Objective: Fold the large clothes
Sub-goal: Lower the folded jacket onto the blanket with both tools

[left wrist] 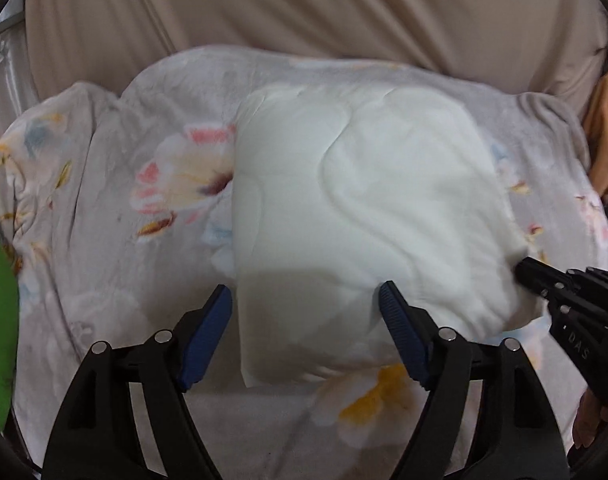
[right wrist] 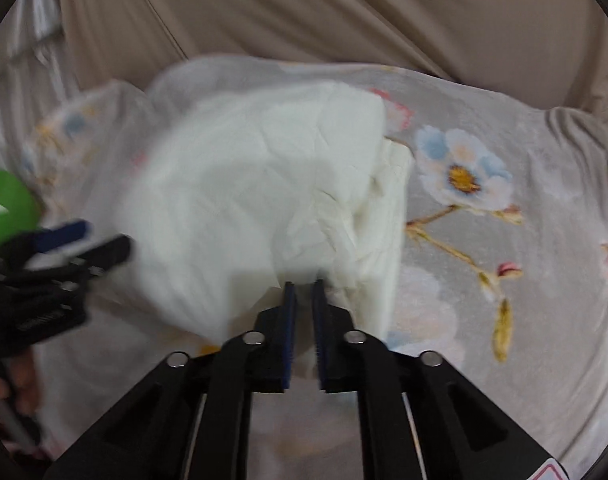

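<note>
From your left wrist, your left gripper hovers spread wide over the folded white cloth garment lying on the floral grey bedsheet, while from your right wrist, your right gripper pinches that garment's near edge.

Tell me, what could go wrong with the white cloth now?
1. Only the right gripper pinches the white garment, by its near right corner. Its jaws look nearly closed on a thin bit of cloth, so a tug could slip it free or undo the fold.
2. The left gripper is open, straddling the garment's near left edge without holding it, so that side could drag and bunch on the floral blanket.
3. The right wrist view is blurred, which suggests fast motion.
</note>
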The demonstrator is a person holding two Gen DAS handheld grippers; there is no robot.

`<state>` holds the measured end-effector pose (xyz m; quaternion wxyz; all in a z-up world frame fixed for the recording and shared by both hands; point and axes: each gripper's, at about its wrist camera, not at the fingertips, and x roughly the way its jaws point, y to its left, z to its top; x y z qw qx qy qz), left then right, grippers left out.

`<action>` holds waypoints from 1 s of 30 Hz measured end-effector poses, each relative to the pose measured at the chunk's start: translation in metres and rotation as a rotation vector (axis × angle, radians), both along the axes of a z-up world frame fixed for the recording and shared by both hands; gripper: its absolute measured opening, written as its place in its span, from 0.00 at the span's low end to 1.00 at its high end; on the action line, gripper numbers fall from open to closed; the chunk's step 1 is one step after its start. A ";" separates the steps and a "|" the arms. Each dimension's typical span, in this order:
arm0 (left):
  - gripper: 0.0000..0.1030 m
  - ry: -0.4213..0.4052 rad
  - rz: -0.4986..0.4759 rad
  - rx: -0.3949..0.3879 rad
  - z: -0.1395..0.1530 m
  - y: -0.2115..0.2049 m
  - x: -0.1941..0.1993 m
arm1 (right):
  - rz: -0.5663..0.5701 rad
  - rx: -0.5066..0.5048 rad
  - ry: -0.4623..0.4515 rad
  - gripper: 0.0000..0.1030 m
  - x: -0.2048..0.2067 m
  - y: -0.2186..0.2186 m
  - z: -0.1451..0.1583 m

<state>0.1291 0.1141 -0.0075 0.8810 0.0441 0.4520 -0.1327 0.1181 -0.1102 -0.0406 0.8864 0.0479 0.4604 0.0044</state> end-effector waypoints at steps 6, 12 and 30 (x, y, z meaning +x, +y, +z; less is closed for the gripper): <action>0.77 0.058 0.017 0.021 -0.034 -0.010 0.012 | -0.060 0.053 0.117 0.03 0.020 -0.015 -0.050; 0.72 0.054 0.040 -0.039 -0.009 0.004 0.013 | -0.106 0.126 -0.041 0.01 0.008 -0.020 0.025; 0.76 0.071 0.087 -0.061 -0.012 0.003 0.032 | -0.131 0.180 0.089 0.01 0.037 -0.022 -0.014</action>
